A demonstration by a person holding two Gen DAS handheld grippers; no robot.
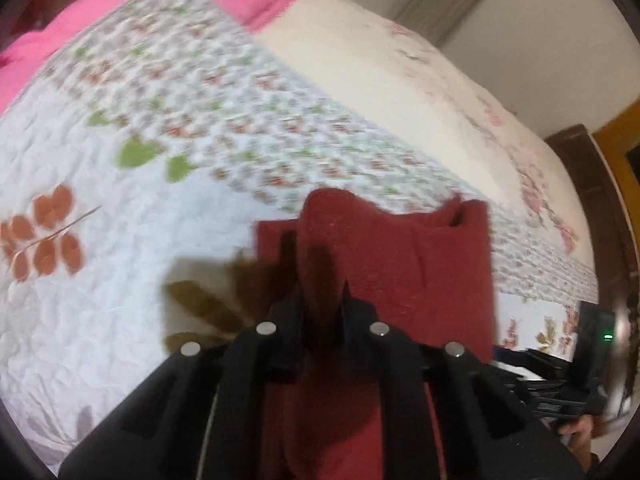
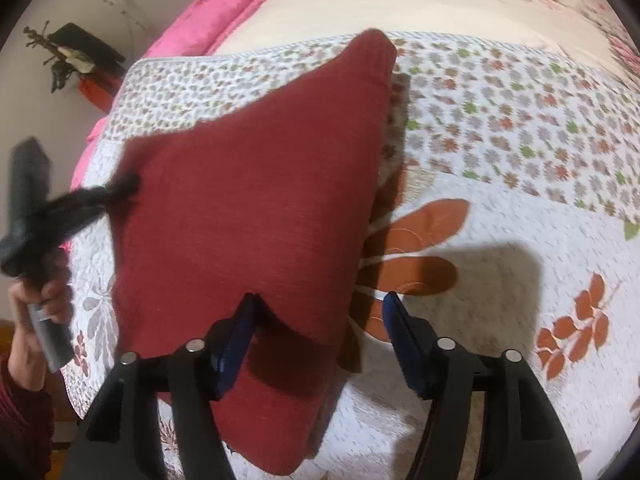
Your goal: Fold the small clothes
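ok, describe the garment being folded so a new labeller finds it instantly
Start at the bed, covered by a white floral quilt with a pink blanket at its far end. On the quilt lies a dark red knit garment, one edge pinched in the left gripper. It is the only plain, solid-coloured cloth on the patterned quilt.

We held our right gripper (image 2: 320, 312) spread wide over the dark red garment (image 2: 256, 208) on the floral quilt (image 2: 520, 208).
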